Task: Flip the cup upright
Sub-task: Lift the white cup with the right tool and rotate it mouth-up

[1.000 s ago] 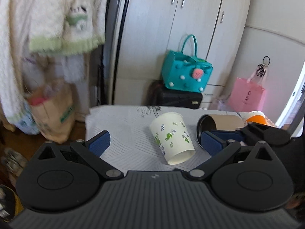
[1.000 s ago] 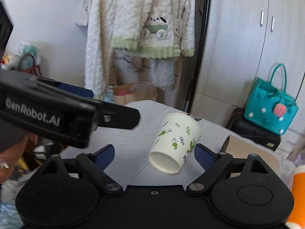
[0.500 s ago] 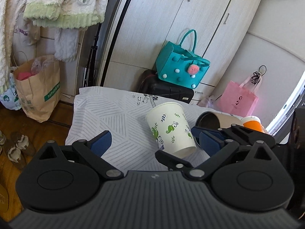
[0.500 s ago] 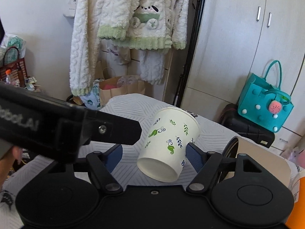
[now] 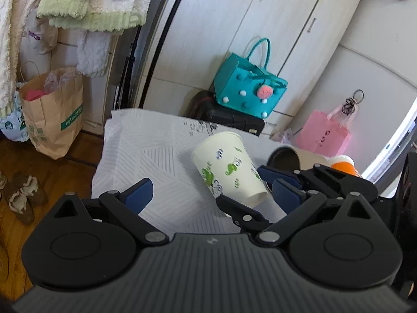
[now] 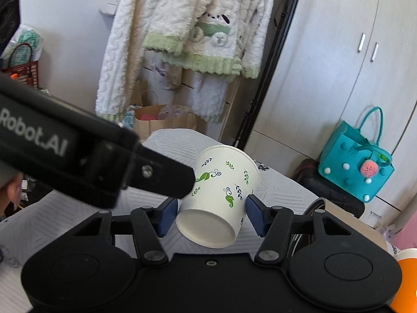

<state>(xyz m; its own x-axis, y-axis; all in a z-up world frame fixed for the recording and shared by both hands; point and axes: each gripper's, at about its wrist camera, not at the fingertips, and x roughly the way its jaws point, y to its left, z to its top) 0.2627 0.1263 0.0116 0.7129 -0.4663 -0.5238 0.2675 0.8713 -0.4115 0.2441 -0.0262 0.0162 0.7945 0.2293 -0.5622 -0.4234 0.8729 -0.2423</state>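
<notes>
- Two grippers are here. The right gripper (image 6: 211,215) is nearest in its own view, with its blue pads on each side of the paper cup (image 6: 219,198), close to the cup's closed bottom end. The pads are very near the cup wall, but I cannot tell if they squeeze it yet.
- The left gripper (image 5: 212,191) has its two pads spread wide apart and holds nothing. The cup is seen between them but farther off.
- The cup is white with little green leaves. It lies tipped over on the white striped cloth (image 5: 156,161) on the table — its closed bottom points at the cameras and its open mouth points away.
- I think the cup is very light and thin. It may squash if pinched hard, and it may roll or slide on the cloth. The bottom end is the stiffest part, so a soft hold on the sides down there looks best, and then a turn so the mouth faces up.
- Just past it, to the right, a brown tube (image 5: 289,156) lies on its side, and an orange cup (image 5: 344,165) is beside that. The white cup could bump them when it turns.
- Far back are a teal bag (image 6: 357,161), a pink bag (image 5: 325,137) and fluffy white clothes (image 6: 182,39) hanging up.
</notes>
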